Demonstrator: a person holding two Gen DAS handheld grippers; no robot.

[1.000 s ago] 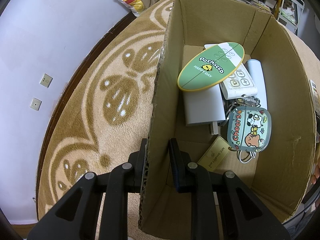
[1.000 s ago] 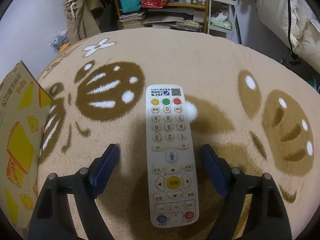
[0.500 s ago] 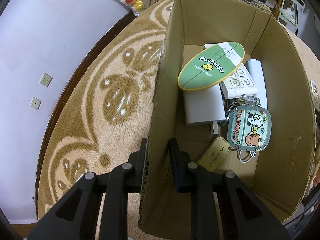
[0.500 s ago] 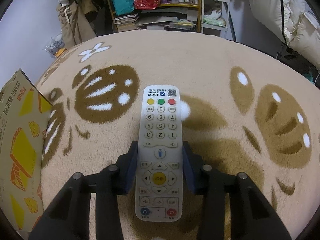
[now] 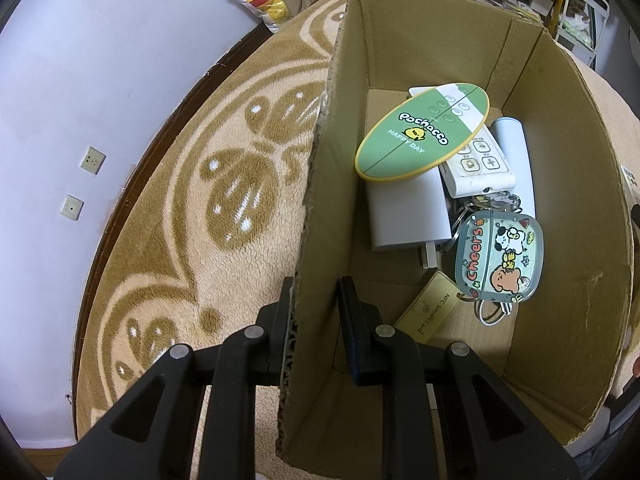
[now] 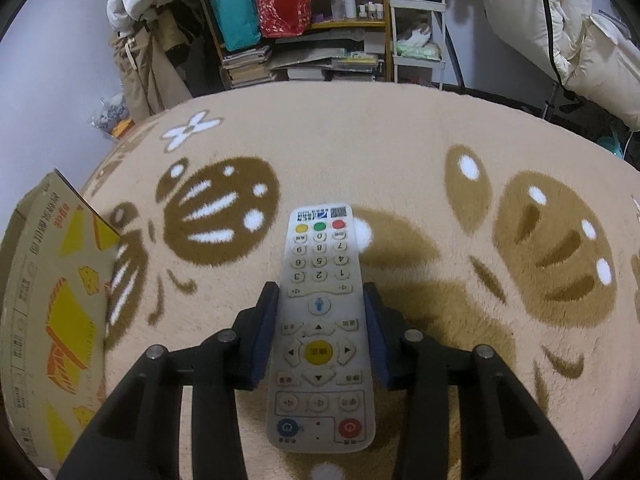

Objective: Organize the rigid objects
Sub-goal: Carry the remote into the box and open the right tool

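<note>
Cardboard box (image 5: 568, 184) stands on the tan patterned rug (image 5: 192, 216), its left wall pinched by the left tool (image 5: 314, 300), 1 finger outside and 1 inside. Inside lie a green oval Pochacco plaque (image 5: 420, 134), a white remote (image 5: 478, 164) and a Cheers keychain (image 5: 498, 258). The right tool (image 6: 320, 300) is clamped on the grey remote control (image 6: 320, 320) over the rug, with the box at the left.

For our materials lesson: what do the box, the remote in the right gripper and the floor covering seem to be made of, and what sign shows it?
Box: brown corrugated cardboard, matt; fluting shows along its cut edge.
Remote: probably hard plastic, pale grey, with what look like rubbery coloured buttons.
Carpet: soft pile textile, fuzzy surface; the fibre cannot be told.
</note>
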